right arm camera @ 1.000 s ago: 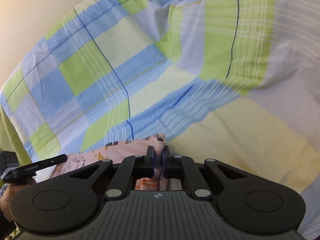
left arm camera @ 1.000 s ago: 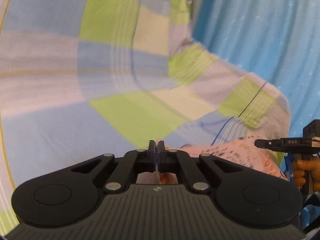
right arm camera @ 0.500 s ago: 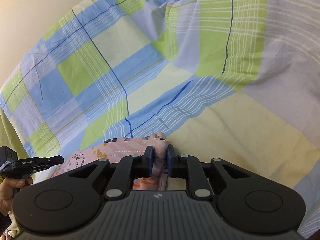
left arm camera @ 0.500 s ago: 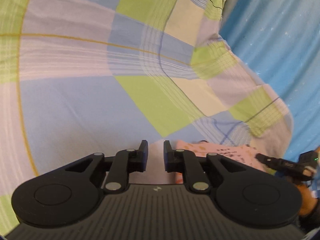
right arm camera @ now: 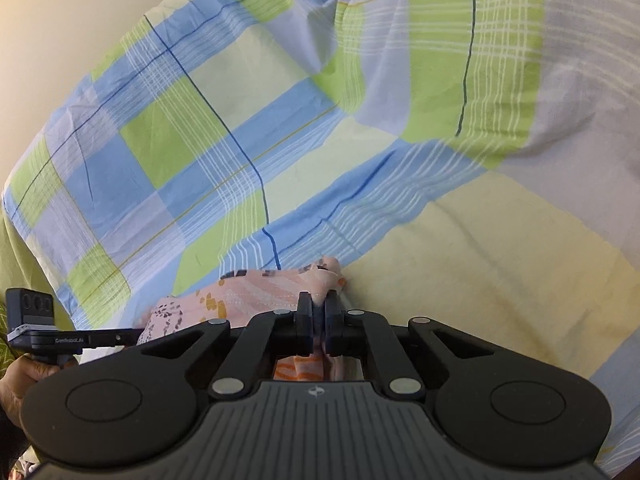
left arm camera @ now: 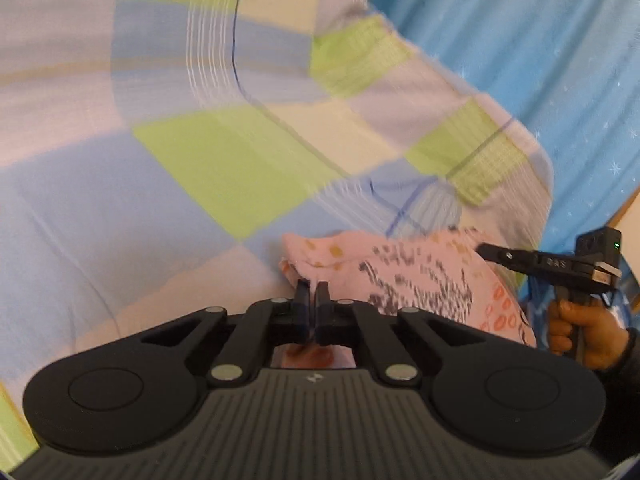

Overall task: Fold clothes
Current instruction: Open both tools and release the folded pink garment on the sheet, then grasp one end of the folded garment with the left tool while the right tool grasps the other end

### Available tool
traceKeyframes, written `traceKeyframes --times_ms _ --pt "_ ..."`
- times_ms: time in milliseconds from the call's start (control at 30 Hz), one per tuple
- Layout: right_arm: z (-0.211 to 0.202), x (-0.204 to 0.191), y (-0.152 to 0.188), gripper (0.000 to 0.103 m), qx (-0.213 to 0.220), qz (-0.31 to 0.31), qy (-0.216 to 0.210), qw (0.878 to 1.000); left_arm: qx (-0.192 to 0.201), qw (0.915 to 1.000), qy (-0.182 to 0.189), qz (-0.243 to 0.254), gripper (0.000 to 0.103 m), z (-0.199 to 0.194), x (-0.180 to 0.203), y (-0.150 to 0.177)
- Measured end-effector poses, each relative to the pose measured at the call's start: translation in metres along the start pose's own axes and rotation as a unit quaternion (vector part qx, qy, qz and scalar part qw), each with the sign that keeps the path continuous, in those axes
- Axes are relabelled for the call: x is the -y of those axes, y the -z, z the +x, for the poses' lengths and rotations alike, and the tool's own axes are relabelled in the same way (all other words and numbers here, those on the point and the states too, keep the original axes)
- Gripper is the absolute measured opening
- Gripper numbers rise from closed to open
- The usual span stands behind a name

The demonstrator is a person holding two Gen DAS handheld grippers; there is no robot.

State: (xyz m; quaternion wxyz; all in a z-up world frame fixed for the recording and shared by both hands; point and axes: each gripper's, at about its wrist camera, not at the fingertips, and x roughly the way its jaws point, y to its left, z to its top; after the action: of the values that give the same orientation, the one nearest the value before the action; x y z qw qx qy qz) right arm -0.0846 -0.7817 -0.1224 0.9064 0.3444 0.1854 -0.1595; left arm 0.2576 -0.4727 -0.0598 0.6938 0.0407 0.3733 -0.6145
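Under me spreads a checked bedsheet of pale blue, lime green, cream and lilac squares [right arm camera: 248, 128], crossed by thin white and dark blue lines and creased where it rises into folds at the far side. To my right hangs a bright blue curtain dotted with small white stars [left arm camera: 540, 64]. Far off to my left stands a plain cream wall [right arm camera: 68, 20].

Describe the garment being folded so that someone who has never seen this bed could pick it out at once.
A checked sheet of blue, green and pale yellow squares covers the bed. On it lies a pink garment, with the left gripper and right gripper each shut on an edge. It is the only pink cloth there, printed with dark dashes and orange marks, not checks.
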Motion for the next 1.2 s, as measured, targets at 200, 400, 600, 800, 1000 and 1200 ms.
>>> traceKeyframes --times_ms 200,400,600,800,1000,1200 --pt "0.006 0.004 0.001 0.006 -0.006 0.003 0.010 1.000 -0.017 0.9994 -0.025 -0.019 0.001 0.015 -0.014 0.000" --pt "-0.008 0.003 -0.002 0.027 0.015 -0.018 0.049 0.999 0.005 0.9954 -0.089 -0.037 0.008 0.000 -0.027 0.003" --pt "-0.044 -0.029 0.006 0.027 0.033 -0.080 0.037 0.996 0.022 0.9942 -0.093 0.048 0.009 -0.043 0.024 0.014" --pt "-0.071 -0.080 0.043 0.027 -0.006 -0.144 0.017 0.989 0.007 0.9704 -0.074 0.230 0.013 -0.056 0.110 0.068" --pt "-0.101 -0.133 0.110 0.033 -0.034 -0.387 0.121 0.914 -0.042 0.8396 -0.153 0.519 0.030 -0.060 0.156 0.150" --pt "-0.092 -0.154 0.154 0.051 -0.038 -0.522 0.164 0.836 -0.039 0.7154 -0.219 0.662 0.037 -0.026 0.163 0.188"
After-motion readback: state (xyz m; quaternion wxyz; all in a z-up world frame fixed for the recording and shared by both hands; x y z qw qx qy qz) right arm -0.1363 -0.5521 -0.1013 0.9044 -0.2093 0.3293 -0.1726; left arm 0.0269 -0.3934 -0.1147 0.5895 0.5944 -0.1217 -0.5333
